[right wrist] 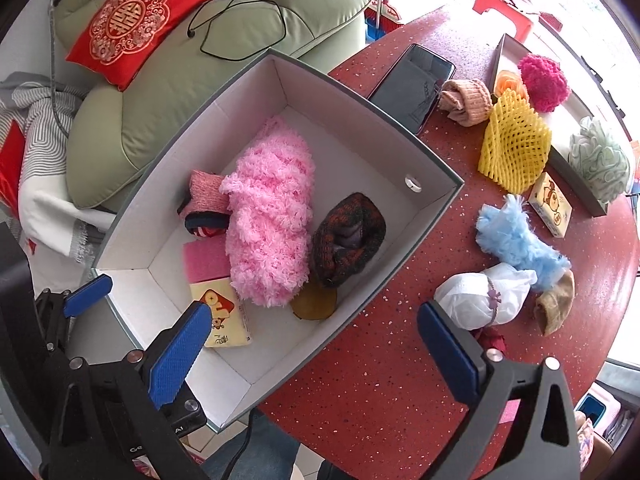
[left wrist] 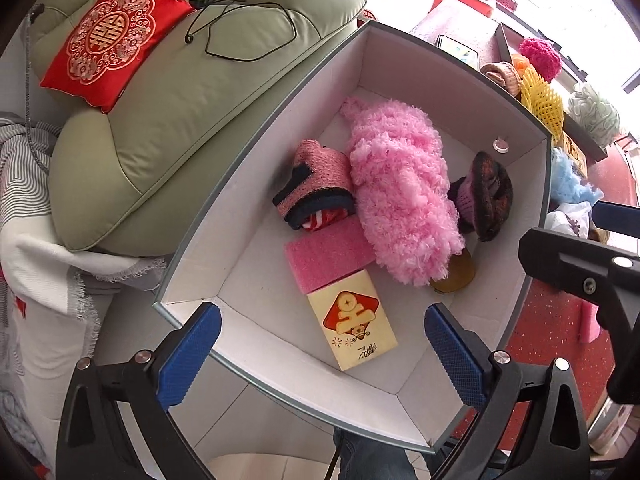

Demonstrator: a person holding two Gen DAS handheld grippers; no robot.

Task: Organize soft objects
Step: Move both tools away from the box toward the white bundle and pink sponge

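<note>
Fluffy pink yarn bundle (right wrist: 269, 220), seemingly matt cardboard box (right wrist: 420, 216)

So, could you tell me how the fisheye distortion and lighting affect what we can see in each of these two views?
Left wrist view: the box rim bows into curves, and the upper right corner is washed out by daylight, paling the items there. Right wrist view: the red table edge curves strongly, glare whitens the right margin, yet the fluffy pink item stays sharp. Both views darken at the corners.

I see a gold double-happiness sign on the red cushion (left wrist: 108, 42). The pale yellow packet (left wrist: 352, 322) in the box has a red badge with a big gold sign and small writing under it, too small to read.
</note>
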